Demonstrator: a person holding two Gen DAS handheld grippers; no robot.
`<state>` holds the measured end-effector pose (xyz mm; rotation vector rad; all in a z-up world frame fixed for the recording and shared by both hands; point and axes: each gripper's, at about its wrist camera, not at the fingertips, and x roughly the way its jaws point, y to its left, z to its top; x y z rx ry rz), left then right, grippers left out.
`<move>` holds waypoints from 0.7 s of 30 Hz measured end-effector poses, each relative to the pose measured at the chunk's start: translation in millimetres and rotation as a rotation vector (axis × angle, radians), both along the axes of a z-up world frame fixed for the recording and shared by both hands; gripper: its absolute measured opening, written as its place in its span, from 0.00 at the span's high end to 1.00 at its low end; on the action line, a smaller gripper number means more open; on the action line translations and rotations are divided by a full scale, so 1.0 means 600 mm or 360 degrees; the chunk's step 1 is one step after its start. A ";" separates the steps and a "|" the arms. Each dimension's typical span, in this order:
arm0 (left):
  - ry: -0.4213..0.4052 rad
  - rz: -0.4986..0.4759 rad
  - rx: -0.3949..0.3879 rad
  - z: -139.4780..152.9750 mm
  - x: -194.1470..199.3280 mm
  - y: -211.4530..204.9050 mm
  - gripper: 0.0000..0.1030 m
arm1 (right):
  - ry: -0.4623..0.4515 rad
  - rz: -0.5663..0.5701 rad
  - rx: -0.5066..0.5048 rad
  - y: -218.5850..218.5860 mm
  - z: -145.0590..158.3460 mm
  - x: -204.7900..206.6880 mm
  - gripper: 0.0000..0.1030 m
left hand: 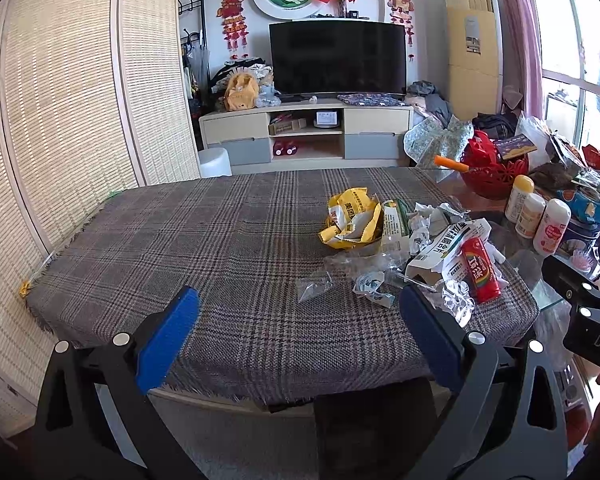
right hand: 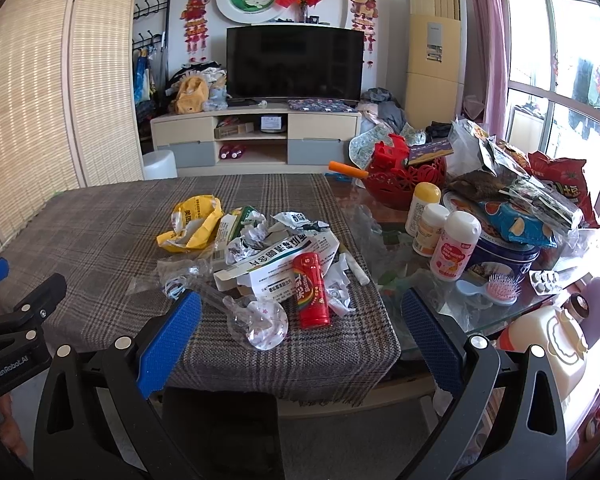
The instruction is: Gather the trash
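— Trash, a heap of crumpled wrappers and torn cartons, lies on the right part of the grey plaid tablecloth. Where do you stand?

— Nothing is picked yet, I judge. Your left gripper and right gripper both hover spread wide, holding nothing.

— Next?

— Close on the near red candy tube. Mind the clear plastic blister beside it, and keep off the white pill bottles to the right.

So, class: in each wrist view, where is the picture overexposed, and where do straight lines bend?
Left wrist view: the window blows out white at right, and the woven screen bows strongly at the left edge. Right wrist view: the window glares likewise, washing out the table's right edge, and the screen curves too.
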<state>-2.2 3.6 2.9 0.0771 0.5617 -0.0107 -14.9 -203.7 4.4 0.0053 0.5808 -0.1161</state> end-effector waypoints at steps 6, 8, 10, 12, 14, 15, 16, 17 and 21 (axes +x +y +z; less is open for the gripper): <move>0.0000 0.0000 0.0002 0.000 0.000 0.000 0.08 | -0.0001 -0.0003 0.0001 -0.002 0.001 0.001 0.03; 0.0002 0.0000 0.0001 0.000 0.000 0.000 0.08 | 0.0000 -0.0003 0.0003 -0.002 0.001 0.000 0.03; 0.0000 0.0001 0.0002 0.000 0.000 -0.001 0.08 | 0.0001 -0.0002 0.0002 -0.002 0.001 0.000 0.03; 0.0001 -0.0001 0.0002 0.000 0.000 0.000 0.08 | 0.0001 -0.0003 -0.0003 -0.001 0.000 0.000 0.03; 0.0002 -0.0001 0.0006 -0.002 0.000 0.000 0.08 | 0.0001 -0.0005 -0.0006 -0.003 -0.002 0.000 0.03; 0.0003 0.0000 0.0009 -0.002 0.000 0.000 0.08 | 0.0001 -0.0006 -0.0006 -0.004 0.001 0.000 0.03; 0.0004 0.0001 0.0011 -0.003 0.001 0.000 0.08 | 0.0000 -0.0006 -0.0006 -0.004 0.001 0.000 0.03; 0.0006 0.0002 0.0012 -0.004 0.001 -0.001 0.08 | 0.0000 -0.0007 -0.0004 -0.005 0.001 0.000 0.03; 0.0021 0.0010 0.0021 -0.008 0.006 0.001 0.08 | 0.0003 -0.0010 0.0026 -0.010 0.003 0.003 0.03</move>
